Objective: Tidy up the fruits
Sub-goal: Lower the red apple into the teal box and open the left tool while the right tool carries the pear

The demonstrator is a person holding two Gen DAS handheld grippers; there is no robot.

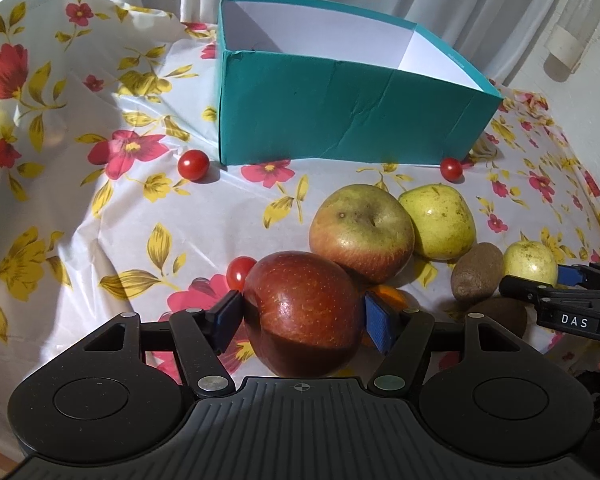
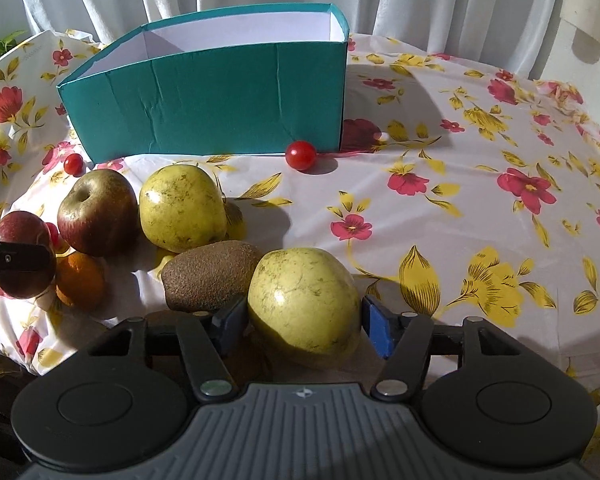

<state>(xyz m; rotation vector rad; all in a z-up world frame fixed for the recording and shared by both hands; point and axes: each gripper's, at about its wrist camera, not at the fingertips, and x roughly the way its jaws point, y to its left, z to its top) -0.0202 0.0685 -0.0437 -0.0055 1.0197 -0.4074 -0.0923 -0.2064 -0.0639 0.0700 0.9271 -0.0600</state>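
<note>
My left gripper [image 1: 302,316] is shut on a dark red apple [image 1: 302,312]; its pads press both sides. My right gripper [image 2: 304,322] is shut on a yellow-green apple [image 2: 304,304], which also shows in the left wrist view [image 1: 530,262]. An open teal box [image 1: 340,116] stands behind the fruit; it also shows in the right wrist view [image 2: 212,108], white inside. On the cloth lie a red-green apple [image 1: 362,232], a large yellow apple [image 1: 440,222], a kiwi [image 2: 212,274], an orange [image 2: 80,280] and cherry tomatoes [image 1: 193,165] [image 2: 301,155].
A floral plastic tablecloth [image 2: 460,200] covers the round table; its edge curves down at right and front. White curtains [image 2: 420,0] hang behind. A second kiwi [image 1: 500,314] lies under the right gripper in the left wrist view. A small tomato [image 1: 239,272] sits beside the red apple.
</note>
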